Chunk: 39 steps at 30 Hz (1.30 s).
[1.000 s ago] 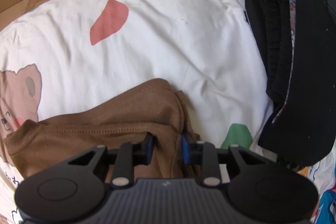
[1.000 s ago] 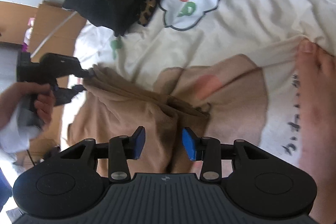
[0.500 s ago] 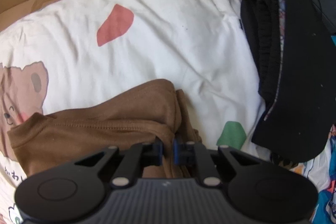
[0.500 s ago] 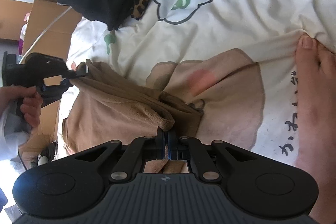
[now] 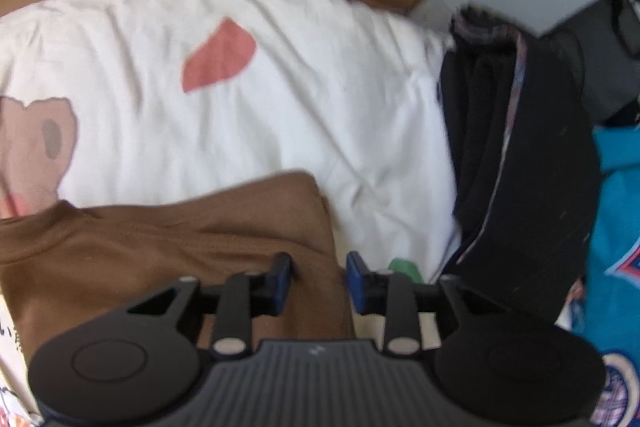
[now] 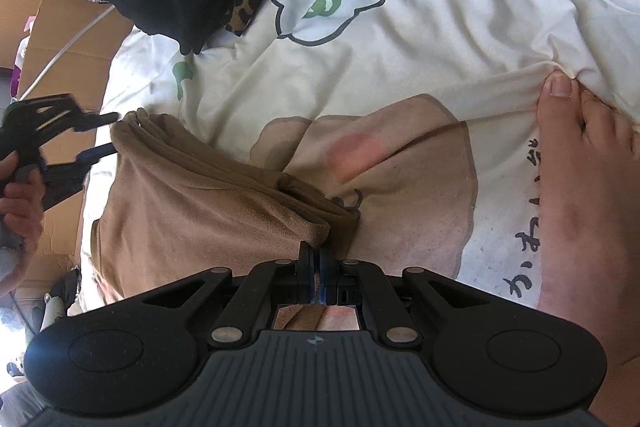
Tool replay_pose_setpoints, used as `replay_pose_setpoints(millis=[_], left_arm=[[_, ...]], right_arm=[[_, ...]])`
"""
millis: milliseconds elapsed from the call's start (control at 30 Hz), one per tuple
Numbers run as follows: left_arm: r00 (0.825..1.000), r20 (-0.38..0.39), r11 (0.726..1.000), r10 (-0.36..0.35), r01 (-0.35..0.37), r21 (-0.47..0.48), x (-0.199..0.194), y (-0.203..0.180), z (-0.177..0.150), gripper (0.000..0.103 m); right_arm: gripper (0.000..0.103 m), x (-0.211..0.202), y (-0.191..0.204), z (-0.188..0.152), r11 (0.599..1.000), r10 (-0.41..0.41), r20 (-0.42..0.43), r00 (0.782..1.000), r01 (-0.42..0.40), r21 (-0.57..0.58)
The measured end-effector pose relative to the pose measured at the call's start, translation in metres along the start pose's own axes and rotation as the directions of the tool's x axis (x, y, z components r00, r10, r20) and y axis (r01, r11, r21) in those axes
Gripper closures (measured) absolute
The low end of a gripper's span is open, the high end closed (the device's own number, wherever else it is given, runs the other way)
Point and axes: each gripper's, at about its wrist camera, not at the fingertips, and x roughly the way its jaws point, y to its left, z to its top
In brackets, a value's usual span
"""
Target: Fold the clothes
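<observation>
Right wrist: garment (image 6: 192, 211) edge pinched.

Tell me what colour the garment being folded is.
Brown garment, plain, with no print; it shows best in the left wrist view.

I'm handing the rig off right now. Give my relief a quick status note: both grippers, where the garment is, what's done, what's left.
Left gripper: open, jaws apart over the brown garment's folded corner, not holding it.
Right gripper: shut on the brown garment at its near folded edge.
Garment: lies bunched and partly folded on the printed bedsheet, layers stacked along the fold. A pile of dark clothes sits at the sheet's edge, apart from it. A bare foot rests on the sheet beside the work area.
Done: a first fold appears made.
Left: probably regrip with the left, square up and finish folding.
</observation>
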Motion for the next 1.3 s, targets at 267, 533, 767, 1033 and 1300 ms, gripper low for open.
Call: replay_pose_setpoints(millis=[267, 533, 767, 1033, 1300], left_arm=[[0.993, 0.114, 0.999, -0.018, 0.021, -0.026, -0.069, 0.028, -0.009, 0.042], [0.984, 0.171, 0.997, 0.041, -0.03, -0.071, -0.146, 0.058, -0.067, 0.043], [0.972, 0.217, 0.991, 0.093, -0.068, -0.119, -0.209, 0.075, -0.141, 0.042], [0.976, 0.18, 0.989, 0.124, -0.106, -0.108, -0.205, 0.108, -0.192, 0.043], [0.989, 0.103, 0.994, 0.107, -0.105, -0.028, -0.168, 0.129, -0.245, 0.043]], right_arm=[[0.102, -0.003, -0.005, 0.006, 1.0, -0.002, 0.021, 1.0, 0.001, 0.022], [0.099, -0.035, -0.001, 0.014, 0.997, 0.054, 0.081, 0.995, -0.059, 0.054], [0.097, -0.043, 0.006, 0.001, 0.983, 0.155, 0.055, 0.986, -0.16, 0.091], [0.079, -0.041, 0.01, -0.015, 0.987, 0.159, 0.012, 0.987, -0.159, -0.019], [0.076, -0.033, 0.023, -0.008, 0.987, 0.149, -0.02, 0.989, -0.15, -0.064]])
